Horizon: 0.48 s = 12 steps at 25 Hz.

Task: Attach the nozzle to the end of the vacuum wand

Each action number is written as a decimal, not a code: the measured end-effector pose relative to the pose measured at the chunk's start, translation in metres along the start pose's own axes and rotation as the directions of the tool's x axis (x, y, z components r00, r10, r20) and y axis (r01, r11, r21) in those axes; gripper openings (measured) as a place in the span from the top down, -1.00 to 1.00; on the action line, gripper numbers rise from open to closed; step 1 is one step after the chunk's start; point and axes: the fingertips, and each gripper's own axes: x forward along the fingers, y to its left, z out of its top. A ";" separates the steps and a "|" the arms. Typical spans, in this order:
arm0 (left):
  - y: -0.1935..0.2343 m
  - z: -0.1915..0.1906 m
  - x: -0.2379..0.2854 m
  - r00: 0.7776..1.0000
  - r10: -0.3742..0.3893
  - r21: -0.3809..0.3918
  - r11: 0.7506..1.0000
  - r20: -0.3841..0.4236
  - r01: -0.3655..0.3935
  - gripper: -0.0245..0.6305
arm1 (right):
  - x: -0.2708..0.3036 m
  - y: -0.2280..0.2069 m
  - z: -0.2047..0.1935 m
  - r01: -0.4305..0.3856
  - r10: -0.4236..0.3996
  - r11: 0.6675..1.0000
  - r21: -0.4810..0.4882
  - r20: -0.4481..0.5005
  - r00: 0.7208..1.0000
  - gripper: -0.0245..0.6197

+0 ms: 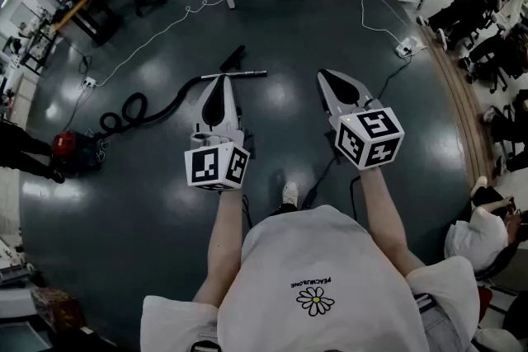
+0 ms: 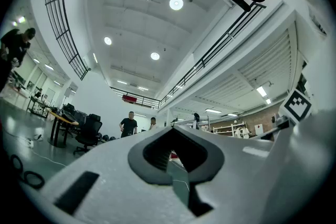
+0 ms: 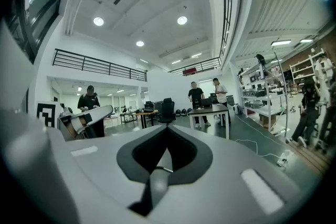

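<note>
One line of small print is found on the white T-shirt (image 1: 330,251) in the head view, just above a daisy graphic (image 1: 314,301) in the picture. It is read as "PEACHBLONE" (upside down to the camera, middle letters unsure). Black-and-white square markers are carried by the left cube (image 1: 217,166) and the right cube (image 1: 370,137), with no letters or digits on them. A red sign (image 3: 190,71) on the far balcony is too small to be read.

The left hand-held gripper (image 1: 221,86) and the right hand-held gripper (image 1: 328,80) are white with black inner linings and black-and-white square markers. Just ahead of the left one are a silver wand (image 1: 247,74), a black nozzle (image 1: 233,58) and a black hose (image 1: 132,107). The floor (image 1: 280,107) is glossy dark grey-green. The vacuum body (image 1: 66,148), far to its left, is red.
</note>
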 end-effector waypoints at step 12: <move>0.020 -0.010 0.050 1.000 -0.003 0.001 1.000 0.019 0.003 0.92 | 0.032 -0.035 0.006 0.026 -0.026 1.000 0.007 0.037 0.999 0.91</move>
